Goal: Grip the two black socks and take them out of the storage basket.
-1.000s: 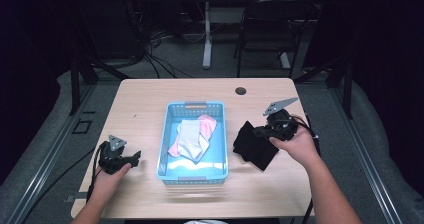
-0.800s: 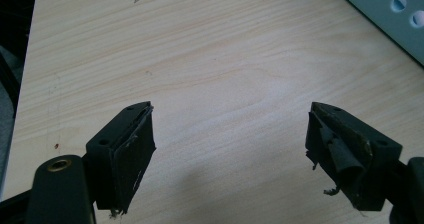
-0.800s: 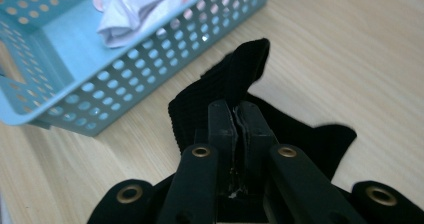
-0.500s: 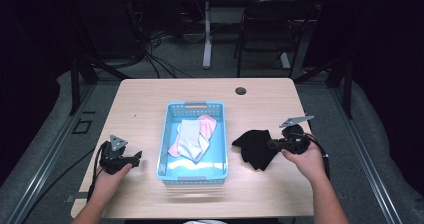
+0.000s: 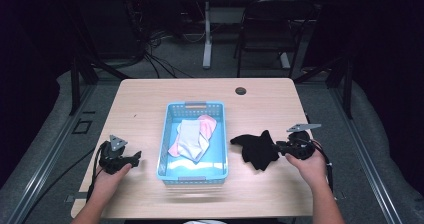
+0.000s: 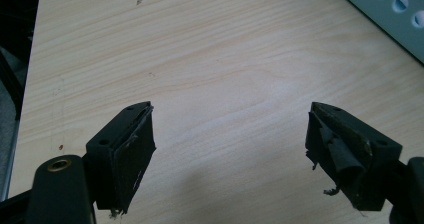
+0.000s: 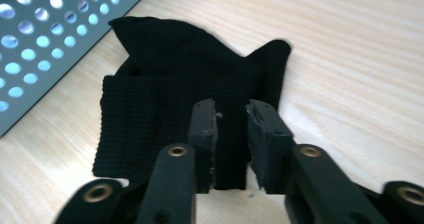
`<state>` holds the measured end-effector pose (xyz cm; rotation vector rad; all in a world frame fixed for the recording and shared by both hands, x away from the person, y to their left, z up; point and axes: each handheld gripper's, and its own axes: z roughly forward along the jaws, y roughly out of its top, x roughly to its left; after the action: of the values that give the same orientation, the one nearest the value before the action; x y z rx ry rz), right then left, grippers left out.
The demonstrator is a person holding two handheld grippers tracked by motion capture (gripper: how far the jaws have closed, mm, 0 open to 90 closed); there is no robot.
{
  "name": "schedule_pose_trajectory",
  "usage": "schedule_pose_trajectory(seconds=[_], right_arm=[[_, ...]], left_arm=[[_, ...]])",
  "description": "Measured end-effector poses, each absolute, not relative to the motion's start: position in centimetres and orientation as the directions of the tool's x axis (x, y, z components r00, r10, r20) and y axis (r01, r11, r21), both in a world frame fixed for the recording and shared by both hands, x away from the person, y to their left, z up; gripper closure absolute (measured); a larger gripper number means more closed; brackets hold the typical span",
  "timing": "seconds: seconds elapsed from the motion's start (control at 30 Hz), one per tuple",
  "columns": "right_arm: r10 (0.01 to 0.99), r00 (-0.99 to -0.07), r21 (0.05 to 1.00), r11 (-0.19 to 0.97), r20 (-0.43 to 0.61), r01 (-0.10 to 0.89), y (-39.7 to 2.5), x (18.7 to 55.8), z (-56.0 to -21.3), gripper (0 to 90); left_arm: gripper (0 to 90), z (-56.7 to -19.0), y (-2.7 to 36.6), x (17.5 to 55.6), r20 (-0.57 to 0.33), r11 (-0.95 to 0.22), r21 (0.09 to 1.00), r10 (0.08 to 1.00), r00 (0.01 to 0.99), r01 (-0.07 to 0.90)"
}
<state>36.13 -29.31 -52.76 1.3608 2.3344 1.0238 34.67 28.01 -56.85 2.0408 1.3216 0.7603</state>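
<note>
Having lowered the black sock (image 7: 190, 104) onto the worktop (image 5: 150, 109) beside the basket (image 5: 167, 134), I keep the right gripper (image 7: 231, 129) jaws pinching its edge, while the left gripper (image 6: 230, 154) jaws hang wide open, so I judge release comes next.

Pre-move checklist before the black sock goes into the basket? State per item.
1. Right gripper jaws closed on the black sock: ok, a fold sits pinched between them.
2. Whole sock secured: not ok, most of it lies flat on the table.
3. Blue basket has room: ok, the pink and white socks leave bare floor at its near end.
4. Path from sock to basket: ok, just bare tabletop between them in the high view.
5. Left gripper out of the way: ok, open over bare table on the basket's far side.
</note>
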Motion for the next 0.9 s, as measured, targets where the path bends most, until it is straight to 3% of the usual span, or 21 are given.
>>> schedule_pose_trajectory(seconds=[0.43, 0.9], right_arm=[[0.825, -0.556, 0.703, 0.333, 0.106, 0.629, -27.9, 35.7, -52.2, 62.2], [0.769, -0.638, 0.736, 0.408, 0.041, 0.539, -24.3, 35.1, -49.7, 59.6]], left_arm=[[19.6, -56.8, 28.0, 34.7, 0.145, -0.335, 0.734, 0.927, 0.346, 0.591], [19.6, -56.8, 27.9, 34.8, 0.143, -0.336, 0.732, 0.927, 0.348, 0.593]])
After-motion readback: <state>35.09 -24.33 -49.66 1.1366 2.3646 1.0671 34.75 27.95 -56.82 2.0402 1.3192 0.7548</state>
